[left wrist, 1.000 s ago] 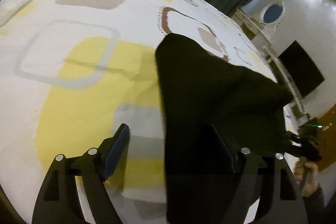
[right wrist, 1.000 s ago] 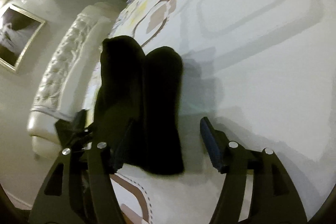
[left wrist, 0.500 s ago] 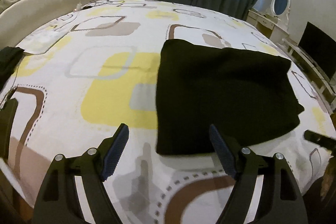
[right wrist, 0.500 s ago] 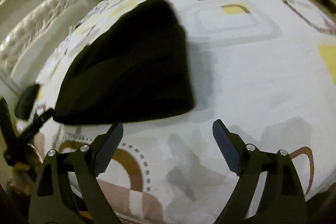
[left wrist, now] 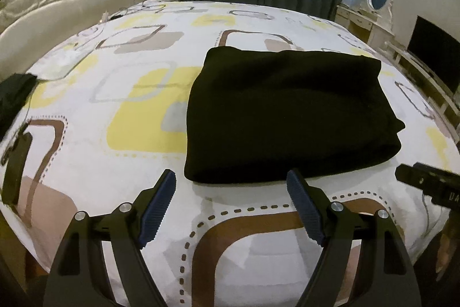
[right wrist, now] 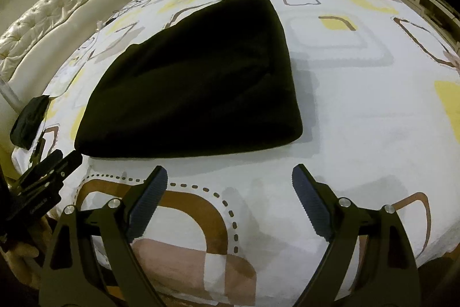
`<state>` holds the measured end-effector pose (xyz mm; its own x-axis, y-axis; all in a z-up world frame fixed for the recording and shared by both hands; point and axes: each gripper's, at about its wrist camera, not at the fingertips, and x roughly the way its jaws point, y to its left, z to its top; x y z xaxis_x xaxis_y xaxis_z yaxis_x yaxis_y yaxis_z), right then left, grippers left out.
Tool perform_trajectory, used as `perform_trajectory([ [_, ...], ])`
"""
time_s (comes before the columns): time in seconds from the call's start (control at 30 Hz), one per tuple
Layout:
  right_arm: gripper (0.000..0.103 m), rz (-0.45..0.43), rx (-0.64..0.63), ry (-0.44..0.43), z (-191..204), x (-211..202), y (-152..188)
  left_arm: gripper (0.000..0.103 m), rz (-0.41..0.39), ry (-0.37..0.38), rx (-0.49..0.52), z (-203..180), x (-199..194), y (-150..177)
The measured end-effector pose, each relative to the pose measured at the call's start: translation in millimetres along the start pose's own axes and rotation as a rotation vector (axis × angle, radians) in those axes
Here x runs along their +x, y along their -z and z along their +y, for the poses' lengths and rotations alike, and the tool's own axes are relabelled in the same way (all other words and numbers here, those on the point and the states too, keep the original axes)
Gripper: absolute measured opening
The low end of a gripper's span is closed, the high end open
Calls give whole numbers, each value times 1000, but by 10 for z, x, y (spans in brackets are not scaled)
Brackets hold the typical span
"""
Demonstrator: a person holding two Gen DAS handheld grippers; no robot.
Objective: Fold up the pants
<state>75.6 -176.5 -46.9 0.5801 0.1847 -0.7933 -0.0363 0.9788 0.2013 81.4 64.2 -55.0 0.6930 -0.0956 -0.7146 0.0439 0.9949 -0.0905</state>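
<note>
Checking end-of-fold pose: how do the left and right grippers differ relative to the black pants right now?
1. In its own view, the left gripper has a fingertip overlapping the black pants edge; the right gripper shows bedsheet between fingertips and pants.
2. The left gripper faces the pants head-on; the right gripper sees them toward its left.

Shared: both open, holding nothing, hovering at the near edge.

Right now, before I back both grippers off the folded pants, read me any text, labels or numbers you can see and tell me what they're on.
"DA": white letters, cut off at the frame edge, on the right gripper's body in the left wrist view.
Unreadable: small blurred white print on the left gripper's body in the right wrist view.
None on the pants, the bedspread, or the dark screen.
</note>
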Motion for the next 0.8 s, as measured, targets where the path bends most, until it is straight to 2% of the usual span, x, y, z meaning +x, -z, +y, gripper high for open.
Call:
perform_trajectory([
  [0.8, 89, -4, -19, 12, -12, 6, 37, 78, 2, 2, -34, 71, -43, 50],
])
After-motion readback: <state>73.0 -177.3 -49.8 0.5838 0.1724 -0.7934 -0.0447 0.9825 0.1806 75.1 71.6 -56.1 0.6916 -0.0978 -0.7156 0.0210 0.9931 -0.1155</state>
